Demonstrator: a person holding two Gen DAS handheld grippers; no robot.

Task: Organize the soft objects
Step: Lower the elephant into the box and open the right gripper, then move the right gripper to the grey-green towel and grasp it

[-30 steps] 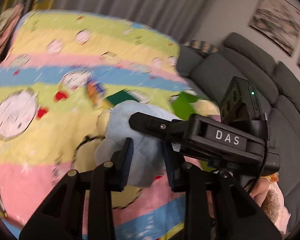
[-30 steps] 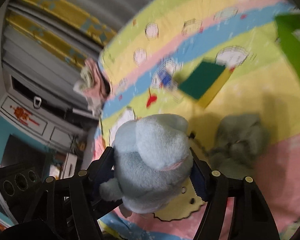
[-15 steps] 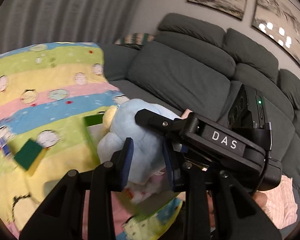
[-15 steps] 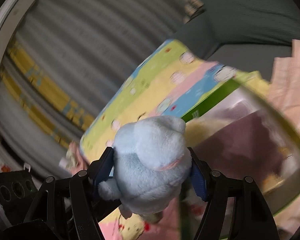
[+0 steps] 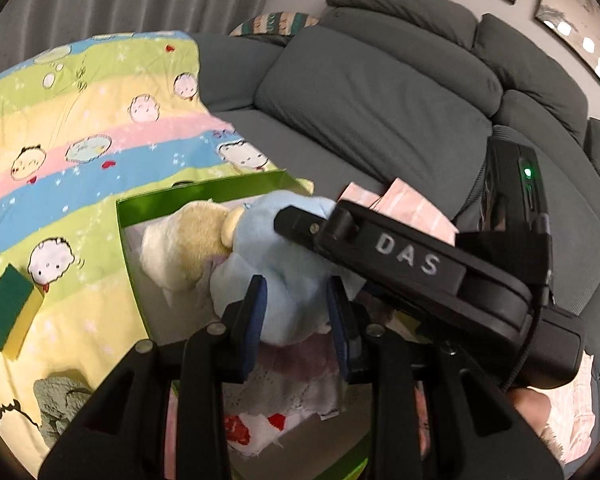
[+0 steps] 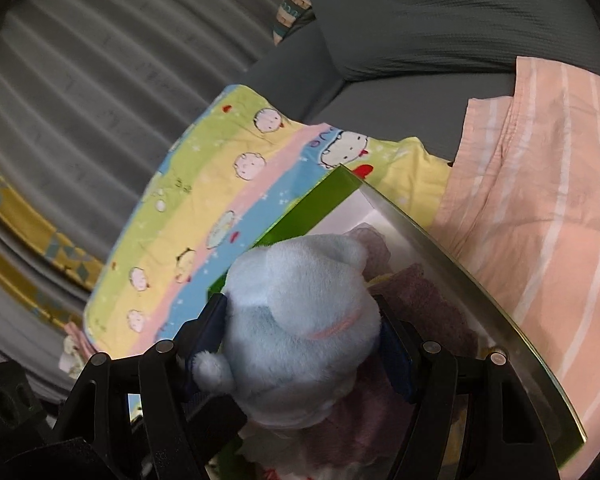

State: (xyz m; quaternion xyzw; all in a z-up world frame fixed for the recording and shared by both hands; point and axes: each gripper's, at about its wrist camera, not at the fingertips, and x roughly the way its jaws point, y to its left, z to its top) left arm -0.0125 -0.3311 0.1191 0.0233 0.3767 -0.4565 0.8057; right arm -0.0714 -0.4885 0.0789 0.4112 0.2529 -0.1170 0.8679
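Both grippers are shut on one light blue plush toy (image 5: 288,264) and hold it over a green box (image 5: 204,196). My left gripper (image 5: 298,308) clamps its lower end; my right gripper (image 6: 300,332) clamps its body (image 6: 300,312), and the right gripper's black body (image 5: 416,264) crosses the left wrist view. Inside the box lie a cream plush (image 5: 184,248), a mauve cloth (image 6: 424,304) and a white cloth with red marks (image 5: 256,428). The box (image 6: 440,256) also shows in the right wrist view.
A striped cartoon blanket (image 5: 80,128) covers the surface left of the box. A green-and-yellow sponge (image 5: 10,312) and a grey-green cloth (image 5: 60,408) lie on it. A grey sofa (image 5: 380,92) is behind. A pink striped garment (image 6: 540,216) lies right of the box.
Both grippers carried the blue plush from above the blanket to the right and down over the green box. Both stayed shut on it.
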